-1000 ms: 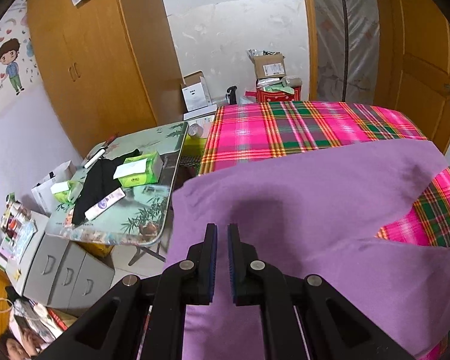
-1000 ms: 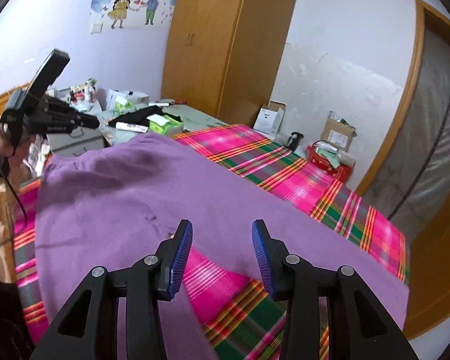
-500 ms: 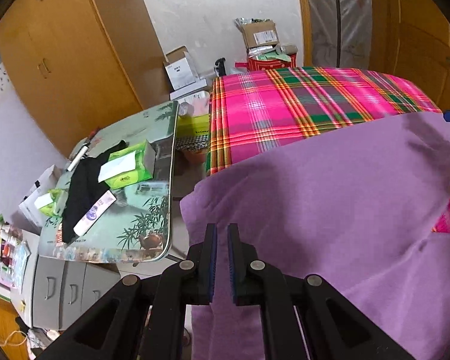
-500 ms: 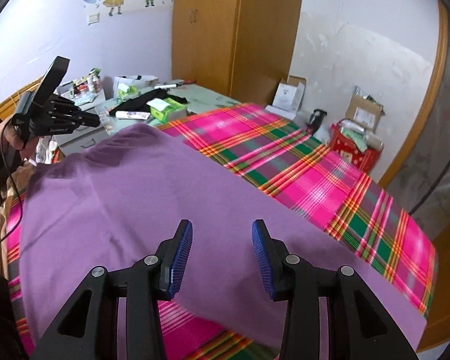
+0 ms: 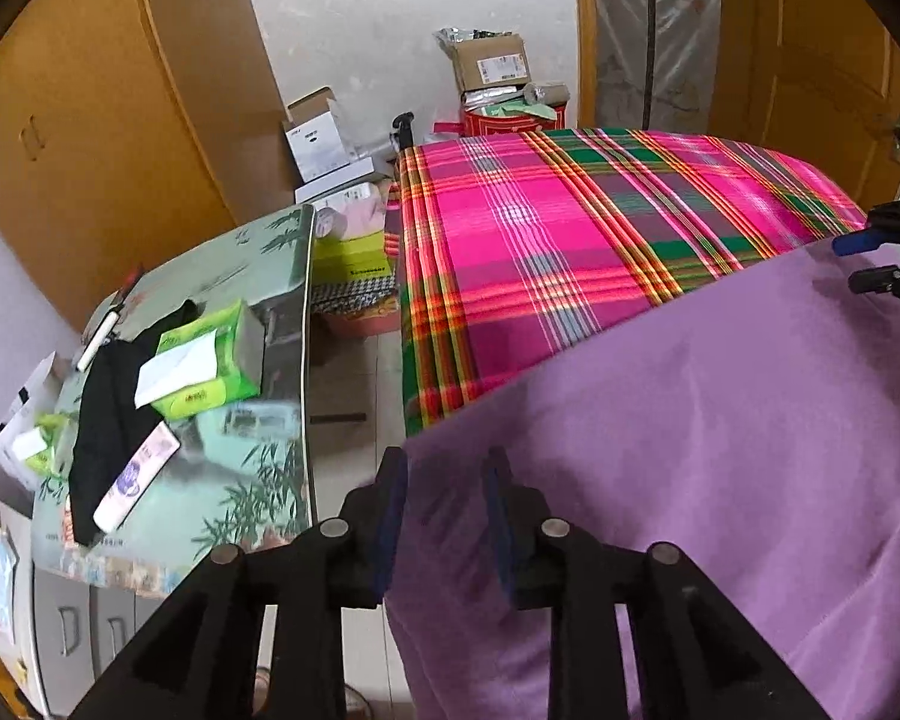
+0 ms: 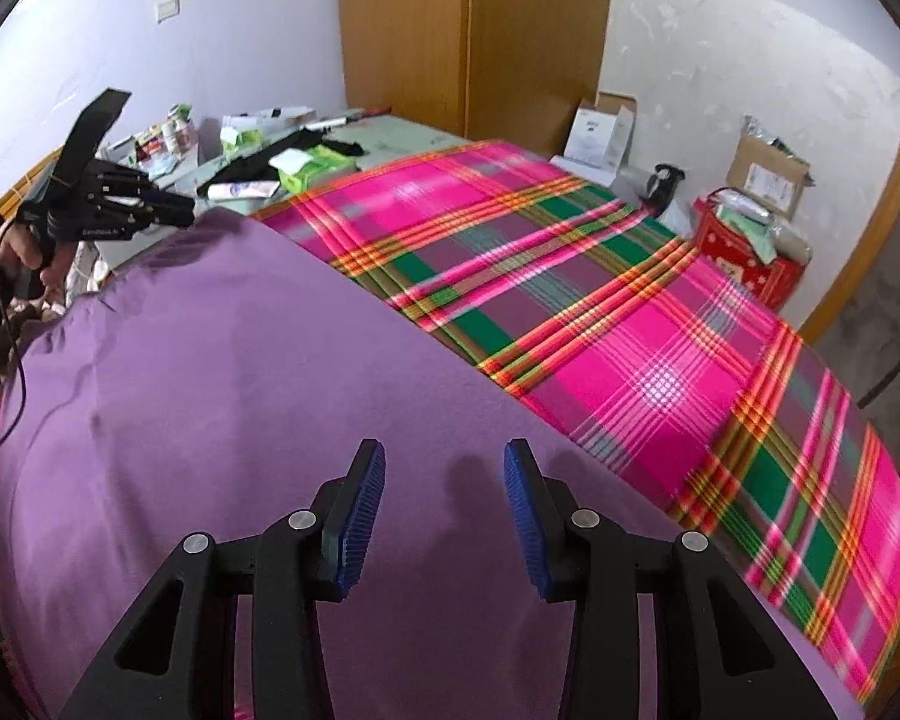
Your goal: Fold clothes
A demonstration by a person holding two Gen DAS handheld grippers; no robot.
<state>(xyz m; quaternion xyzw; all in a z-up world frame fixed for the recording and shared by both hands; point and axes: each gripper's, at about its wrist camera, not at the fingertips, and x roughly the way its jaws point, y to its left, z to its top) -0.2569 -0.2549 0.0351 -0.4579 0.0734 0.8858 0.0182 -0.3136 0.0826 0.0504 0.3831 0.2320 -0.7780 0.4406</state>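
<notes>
A large purple garment (image 5: pixel 720 420) lies spread on the bed with the pink plaid cover (image 5: pixel 570 228). My left gripper (image 5: pixel 447 474) is open over the garment's near-left corner, its jaws apart with cloth between them. My right gripper (image 6: pixel 444 468) is open just above the purple garment (image 6: pixel 240 408), holding nothing. The right gripper also shows at the right edge of the left wrist view (image 5: pixel 888 264). The left gripper shows at the left of the right wrist view (image 6: pixel 150 204).
A glass-topped side table (image 5: pixel 258 276) left of the bed carries a green tissue box (image 5: pixel 210 360), a black cloth and a tube. Cardboard boxes (image 5: pixel 492 66) and a red box stand beyond the bed's far end. A wooden wardrobe (image 6: pixel 468 30) fills the corner.
My left gripper has opened; it was shut on the garment's corner before. The purple garment has been laid down flatter over the bed. Both grippers have dropped lower.
</notes>
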